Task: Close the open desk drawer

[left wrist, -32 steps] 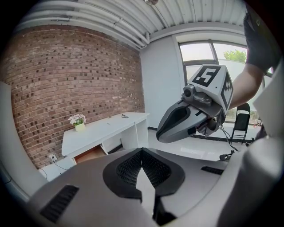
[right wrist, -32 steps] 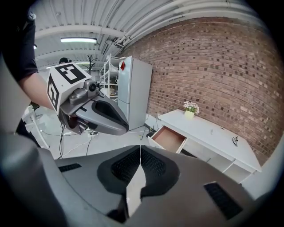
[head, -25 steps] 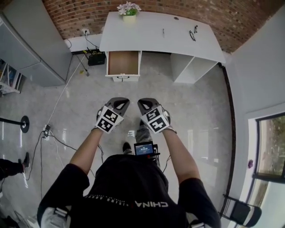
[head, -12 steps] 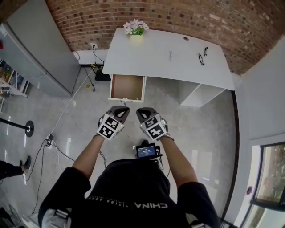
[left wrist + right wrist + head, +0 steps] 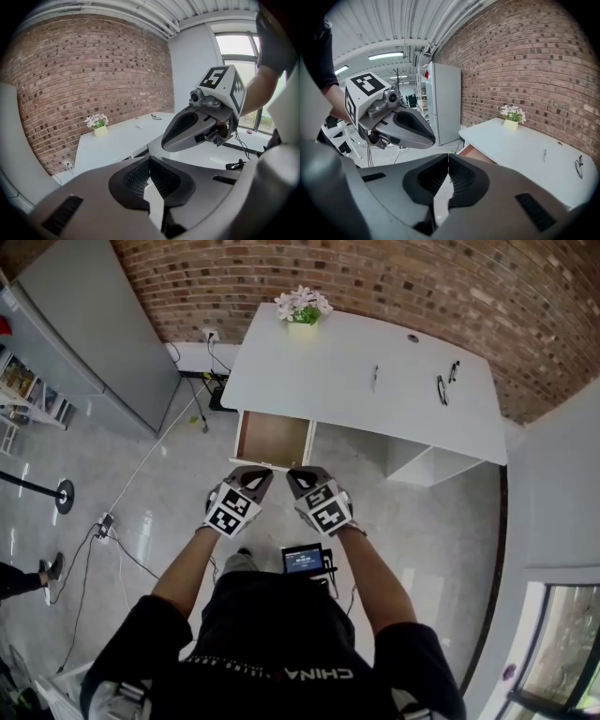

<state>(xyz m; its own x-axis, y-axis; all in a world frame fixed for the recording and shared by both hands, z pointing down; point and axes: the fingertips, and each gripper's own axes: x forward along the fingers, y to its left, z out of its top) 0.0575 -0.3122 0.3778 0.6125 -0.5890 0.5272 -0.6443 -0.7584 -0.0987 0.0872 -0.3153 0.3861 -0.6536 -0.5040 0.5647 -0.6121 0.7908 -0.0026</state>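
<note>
Desk drawer is seen pulled out from under the left end of a white, smooth-topped desk; its inside is a flat brown, wood-like panel framed by thin white walls. It lies just ahead of both grippers and is touched by neither. The left gripper and right gripper are held side by side above a pale, glossy floor. In each gripper view the ribbed black pads are brought together at the tips with nothing between them. Grey moulded shells and cubes with black-and-white square markers are carried on both. A rough red brick wall is set behind the desk, and a small pale pot of pinkish-white flowers is placed at the desk's back edge. A slim pen is laid on the top. "CHINA" is printed in white on the person's black shirt (read upside down from the head view).
</note>
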